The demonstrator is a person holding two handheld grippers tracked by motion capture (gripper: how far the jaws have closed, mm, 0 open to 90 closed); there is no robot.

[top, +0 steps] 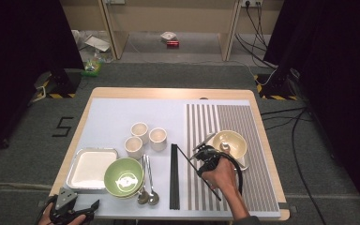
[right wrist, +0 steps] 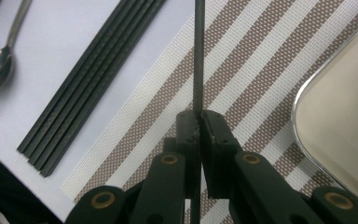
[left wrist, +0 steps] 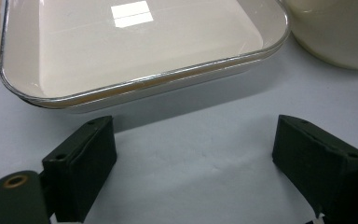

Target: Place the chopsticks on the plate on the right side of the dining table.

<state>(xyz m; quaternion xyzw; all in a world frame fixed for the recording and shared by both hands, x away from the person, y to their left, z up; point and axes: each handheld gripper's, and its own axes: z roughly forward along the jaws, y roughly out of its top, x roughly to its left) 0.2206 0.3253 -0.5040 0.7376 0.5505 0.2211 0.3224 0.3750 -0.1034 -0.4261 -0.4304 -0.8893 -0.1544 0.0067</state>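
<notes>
Jaws of the right hand-held gripper (right wrist: 196,122) pinch one black chopstick (right wrist: 198,56); the left hand-held gripper (left wrist: 193,154) gapes empty.

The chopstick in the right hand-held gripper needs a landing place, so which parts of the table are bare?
Free: the striped mat right of the right hand-held gripper and below the cream bowl; its far strip; the plain mat behind the three cups. Crowded: the tray, green bowl, spoons and chopsticks.
</notes>
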